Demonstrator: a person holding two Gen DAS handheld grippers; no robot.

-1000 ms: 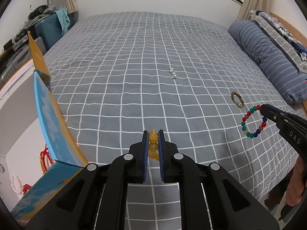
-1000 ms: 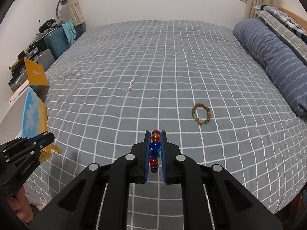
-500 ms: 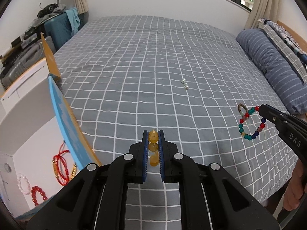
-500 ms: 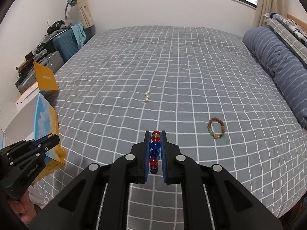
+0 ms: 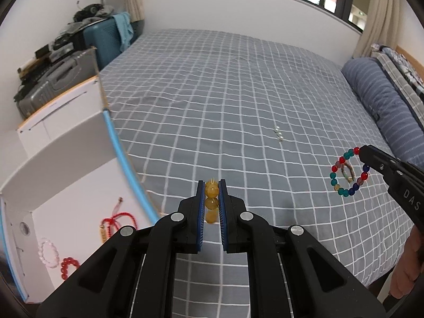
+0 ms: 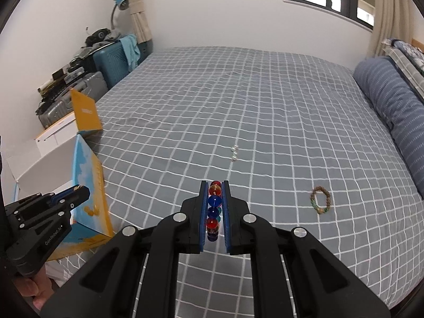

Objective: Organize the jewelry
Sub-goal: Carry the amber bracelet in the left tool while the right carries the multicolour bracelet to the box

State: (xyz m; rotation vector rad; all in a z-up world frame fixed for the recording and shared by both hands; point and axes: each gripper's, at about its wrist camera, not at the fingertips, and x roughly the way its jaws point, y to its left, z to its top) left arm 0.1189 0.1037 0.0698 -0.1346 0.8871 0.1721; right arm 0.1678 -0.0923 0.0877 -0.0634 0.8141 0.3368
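The left hand-held gripper (image 5: 212,193) clamps a yellow amber-bead bracelet (image 5: 211,202); the right hand-held gripper (image 6: 214,206) pinches a multicoloured glass-bead bracelet (image 6: 214,209). Both bracelets look light, limp and slippery, best held across the beads.

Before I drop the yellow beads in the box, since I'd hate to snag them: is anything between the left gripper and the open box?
Nothing visible blocks it. The left gripper holds the yellow bead bracelet beside the open box; only the box's blue-edged wall lies between, so lift over it.

The bed (image 6: 265,100) wears a grey checked cover. Ahead of the right tool lies a small pale piece (image 6: 234,153), perhaps pearls; right of it a brown bracelet (image 6: 320,200); far right, a pillow (image 6: 394,108).
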